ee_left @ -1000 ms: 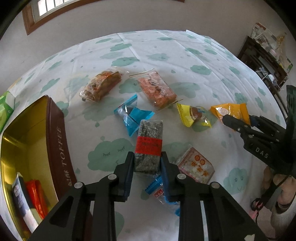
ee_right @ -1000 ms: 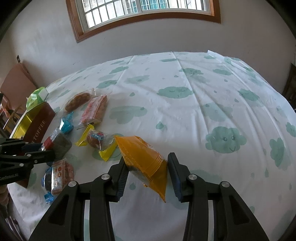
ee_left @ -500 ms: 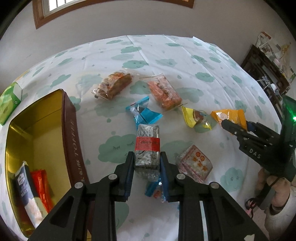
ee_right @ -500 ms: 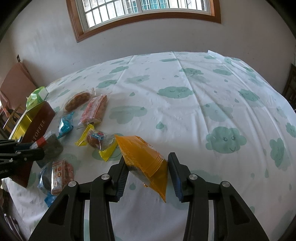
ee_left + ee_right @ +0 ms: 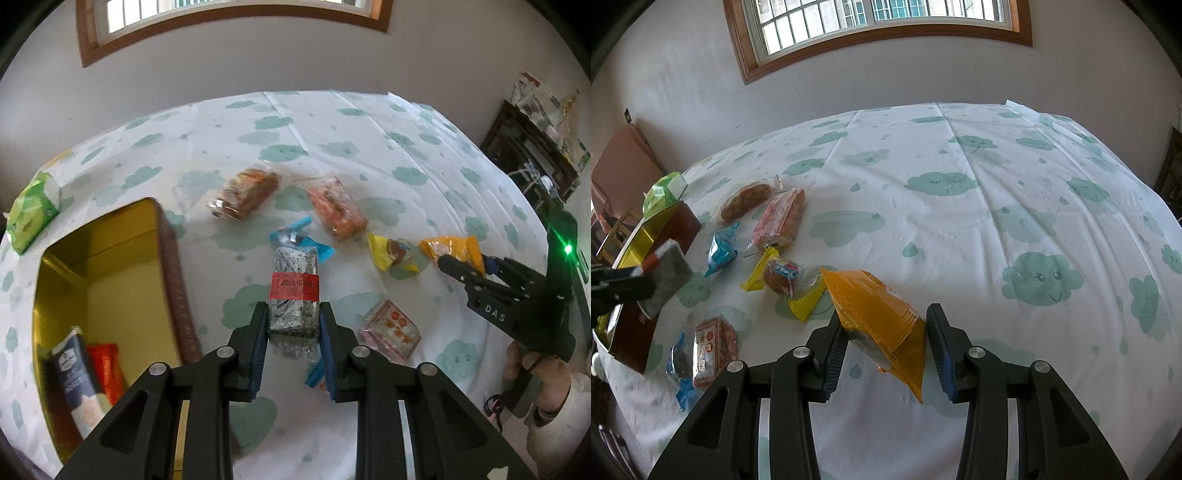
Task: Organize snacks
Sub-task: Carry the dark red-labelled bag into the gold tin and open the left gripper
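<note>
My left gripper (image 5: 293, 317) is shut on a grey speckled snack bar with a red label (image 5: 294, 291), held above the table to the right of the open gold-lined toffee tin (image 5: 173, 258). The tin holds a dark blue packet (image 5: 75, 373) and a red packet (image 5: 107, 369). My right gripper (image 5: 884, 328) is shut on an orange packet (image 5: 877, 317), lifted over the cloud-print tablecloth (image 5: 960, 221). The right gripper also shows in the left wrist view (image 5: 454, 266).
Loose snacks lie on the cloth: a brown cookie pack (image 5: 243, 192), an orange-red pack (image 5: 338, 212), a blue wrapper (image 5: 299, 240), a yellow wrapped cake (image 5: 395, 253), a pink-red pack (image 5: 391, 334). A green bag (image 5: 31, 210) sits behind the tin. A dark shelf (image 5: 528, 155) stands at right.
My left gripper has lifted the grey bar and carried it up and left toward the tin. My right gripper holds the orange packet nearly still.
</note>
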Demonstrator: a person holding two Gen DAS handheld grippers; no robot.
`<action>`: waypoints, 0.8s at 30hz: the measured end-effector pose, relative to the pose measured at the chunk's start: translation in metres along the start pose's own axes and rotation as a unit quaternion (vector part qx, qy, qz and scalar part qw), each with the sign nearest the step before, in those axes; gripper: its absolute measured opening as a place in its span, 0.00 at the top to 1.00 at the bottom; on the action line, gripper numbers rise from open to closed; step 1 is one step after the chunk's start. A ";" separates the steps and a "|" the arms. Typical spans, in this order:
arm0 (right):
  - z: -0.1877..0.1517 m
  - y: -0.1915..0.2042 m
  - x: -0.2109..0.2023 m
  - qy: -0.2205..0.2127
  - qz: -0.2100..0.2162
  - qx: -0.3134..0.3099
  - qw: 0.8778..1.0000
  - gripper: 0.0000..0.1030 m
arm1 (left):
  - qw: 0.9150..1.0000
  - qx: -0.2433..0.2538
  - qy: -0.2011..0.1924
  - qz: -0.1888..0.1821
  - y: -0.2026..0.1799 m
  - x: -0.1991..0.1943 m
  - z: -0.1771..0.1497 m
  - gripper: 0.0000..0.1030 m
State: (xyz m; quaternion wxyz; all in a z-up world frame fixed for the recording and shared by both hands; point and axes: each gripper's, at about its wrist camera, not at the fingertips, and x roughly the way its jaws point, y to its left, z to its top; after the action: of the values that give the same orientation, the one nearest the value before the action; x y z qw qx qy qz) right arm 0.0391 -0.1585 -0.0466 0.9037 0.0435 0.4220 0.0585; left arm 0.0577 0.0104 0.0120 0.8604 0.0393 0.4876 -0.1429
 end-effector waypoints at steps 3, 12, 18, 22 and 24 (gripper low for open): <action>0.000 0.000 0.000 0.000 0.000 0.000 1.000 0.58 | 1.000 -0.018 -0.011 0.011 0.015 -0.011 0.001 0.78; -0.001 0.003 0.000 0.000 -0.002 -0.003 1.000 0.58 | 0.993 -0.097 -0.023 0.061 0.078 -0.032 -0.012 0.78; -0.001 0.005 0.001 0.001 -0.003 -0.004 1.000 0.57 | 0.989 -0.128 0.003 0.074 0.099 -0.022 -0.034 0.78; -0.002 0.006 0.001 0.001 -0.004 -0.006 1.000 0.57 | 0.987 -0.138 0.016 0.078 0.104 -0.015 -0.046 0.78; -0.002 0.007 0.001 0.001 -0.007 -0.011 1.000 0.57 | 0.986 -0.143 0.022 0.080 0.106 -0.013 -0.051 0.78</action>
State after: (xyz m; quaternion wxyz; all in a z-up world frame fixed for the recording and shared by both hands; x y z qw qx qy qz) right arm 0.0379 -0.1512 -0.0477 0.9039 0.0307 0.4228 0.0572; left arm 0.0398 0.1250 -0.0111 0.8548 -0.0420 0.5173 -0.0011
